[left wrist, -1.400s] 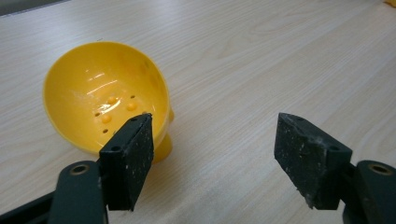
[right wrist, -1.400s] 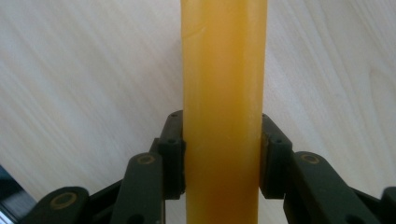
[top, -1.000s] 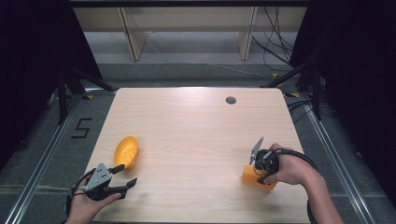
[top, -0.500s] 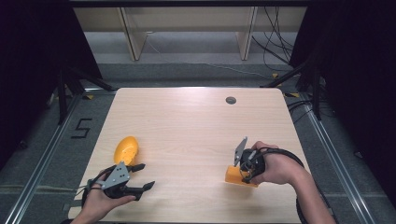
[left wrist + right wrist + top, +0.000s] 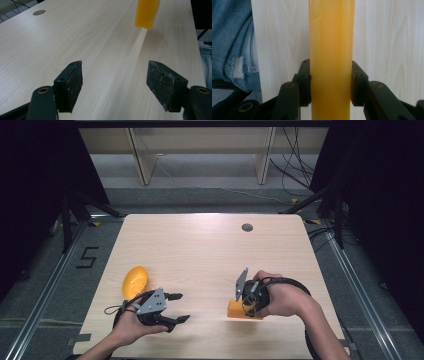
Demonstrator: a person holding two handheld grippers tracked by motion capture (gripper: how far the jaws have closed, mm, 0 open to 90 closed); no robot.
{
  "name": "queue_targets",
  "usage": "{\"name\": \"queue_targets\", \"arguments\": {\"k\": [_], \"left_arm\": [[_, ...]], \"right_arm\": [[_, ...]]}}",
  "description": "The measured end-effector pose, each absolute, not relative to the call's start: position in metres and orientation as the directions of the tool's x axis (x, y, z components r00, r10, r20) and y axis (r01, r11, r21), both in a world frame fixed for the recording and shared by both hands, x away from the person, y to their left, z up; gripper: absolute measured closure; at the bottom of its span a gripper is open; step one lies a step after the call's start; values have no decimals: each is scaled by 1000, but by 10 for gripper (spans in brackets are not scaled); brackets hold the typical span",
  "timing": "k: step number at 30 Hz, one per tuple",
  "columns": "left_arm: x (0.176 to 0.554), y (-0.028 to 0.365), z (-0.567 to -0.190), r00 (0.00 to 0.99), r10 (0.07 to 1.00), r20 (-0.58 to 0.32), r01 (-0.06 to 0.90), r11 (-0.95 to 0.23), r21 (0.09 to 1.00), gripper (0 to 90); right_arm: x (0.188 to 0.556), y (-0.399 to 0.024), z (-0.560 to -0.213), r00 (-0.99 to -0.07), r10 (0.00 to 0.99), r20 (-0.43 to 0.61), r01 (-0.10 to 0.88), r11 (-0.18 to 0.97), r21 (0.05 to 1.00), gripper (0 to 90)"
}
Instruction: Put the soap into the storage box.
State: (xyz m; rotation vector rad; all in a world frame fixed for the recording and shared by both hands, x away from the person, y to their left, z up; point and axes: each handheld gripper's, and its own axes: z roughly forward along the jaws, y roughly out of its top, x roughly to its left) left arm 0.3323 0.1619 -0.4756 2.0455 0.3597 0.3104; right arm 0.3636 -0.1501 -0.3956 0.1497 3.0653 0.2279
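Observation:
My right gripper [image 5: 245,309] is shut on an orange block [image 5: 239,310], held just above the wooden table [image 5: 210,250] at the front right. In the right gripper view the pads [image 5: 305,82] press both sides of the orange block [image 5: 331,60]. My left gripper [image 5: 178,307] is open at the front left, its jaws pointing right toward the block. The left gripper view has the open left gripper [image 5: 113,82] empty, with the orange block [image 5: 146,12] hanging farther off. A yellow-orange oval bowl-like object [image 5: 135,280] lies on the table just behind the left hand.
A small dark round hole [image 5: 247,227] sits near the table's far edge. Wooden shelf legs [image 5: 142,160] and cables [image 5: 295,165] lie beyond the table. Metal rails run along both sides. A denim-clad leg [image 5: 234,50] is seen below the table edge.
Both hands have moved toward the table's middle: the left gripper to the right, the right gripper with the orange block to the left. The oval object has stayed put.

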Motion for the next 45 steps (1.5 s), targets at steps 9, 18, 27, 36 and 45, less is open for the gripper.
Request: {"name": "queue_targets", "arguments": {"k": [9,18,27,36,45], "left_arm": [[337,150,-480,930,367,20,157,-446,881,290],[339,138,-480,943,331,21,140,-453,880,285],[335,123,-475,961,271,51,89,-481,872,293],[335,114,-477,966,255,38,91,-476,875,329],[335,110,-476,969,246,16,99,-449,888,411]], "right_arm": [[364,-123,-392,-996,66,-55,57,988,145,618],[366,-102,-393,-999,0,-49,-7,988,152,618],[363,-88,-394,-999,-9,-44,-16,989,146,618],[363,-84,-395,-997,-37,-60,-46,989,143,618],[361,-79,-396,-999,-29,-34,-34,991,126,618]]}}
